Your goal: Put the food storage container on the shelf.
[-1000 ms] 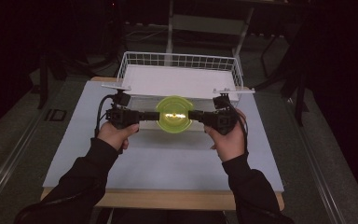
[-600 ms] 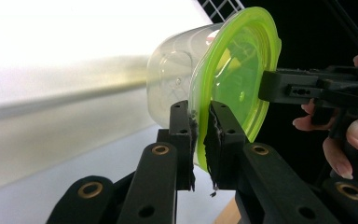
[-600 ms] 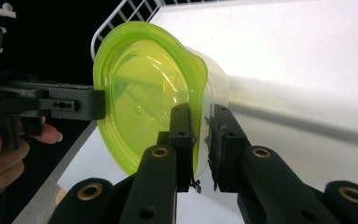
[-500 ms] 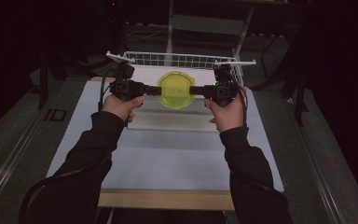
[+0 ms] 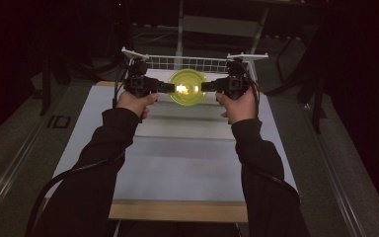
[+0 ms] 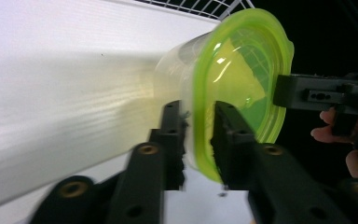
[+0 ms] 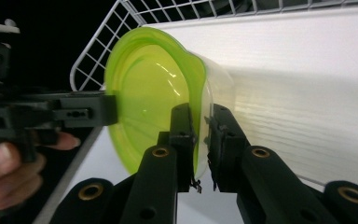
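Both grippers pinch the rim of a clear container with a yellow-green lid (image 5: pixel 187 87): the left gripper (image 5: pixel 170 87) on one side, the right gripper (image 5: pixel 205 86) opposite. It hangs above the white wire basket (image 5: pixel 192 62) at the white-covered table's (image 5: pixel 177 168) far edge.

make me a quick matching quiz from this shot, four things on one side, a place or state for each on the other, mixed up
Things:
1. green-lidded container
2. left tongs
3. right tongs
4. white wire basket

Places or states:
A. clamped on the container's rim at the high view's right
B. at the table's far end
C. carried between both tongs
D. clamped on the container's rim at the high view's left

Pairs: 1-C, 2-D, 3-A, 4-B
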Demonstrator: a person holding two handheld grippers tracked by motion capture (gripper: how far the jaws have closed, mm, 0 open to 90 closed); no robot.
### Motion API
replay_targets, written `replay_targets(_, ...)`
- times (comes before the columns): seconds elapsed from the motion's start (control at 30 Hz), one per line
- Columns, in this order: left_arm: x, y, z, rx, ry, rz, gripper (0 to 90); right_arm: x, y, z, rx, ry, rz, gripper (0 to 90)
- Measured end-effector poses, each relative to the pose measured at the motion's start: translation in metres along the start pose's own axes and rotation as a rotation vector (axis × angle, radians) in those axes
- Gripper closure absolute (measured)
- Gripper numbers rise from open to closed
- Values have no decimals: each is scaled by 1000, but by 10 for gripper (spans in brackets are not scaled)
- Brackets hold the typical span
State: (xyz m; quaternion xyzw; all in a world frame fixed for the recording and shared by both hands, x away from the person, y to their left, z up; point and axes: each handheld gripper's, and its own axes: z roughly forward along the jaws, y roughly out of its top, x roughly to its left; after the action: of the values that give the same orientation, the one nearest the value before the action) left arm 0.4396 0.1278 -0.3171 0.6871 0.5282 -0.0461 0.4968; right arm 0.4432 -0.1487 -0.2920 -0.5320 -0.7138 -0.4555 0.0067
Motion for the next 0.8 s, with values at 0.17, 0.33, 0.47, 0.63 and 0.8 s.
replay_targets(0.17, -2, 5, 5, -20, 21, 8, 709, -11, 8, 4, 8, 22, 38, 808)
replay_targets(0.33, -1, 9, 13, -11, 34, 14, 683, -18, 15, 10, 15, 21, 47, 766)
replay_targets(0.47, 2, 12, 17, -27, 42, -1, 635, -21, 21, 12, 3, -7, 29, 692)
replay_targets(0.63, 1, 13, 24, -48, 62, -4, 519, -25, 23, 16, -5, -49, 6, 619)
replay_targets(0.8, -2, 13, 20, -71, 50, 10, 423, -25, 22, 14, -32, -55, -30, 513)
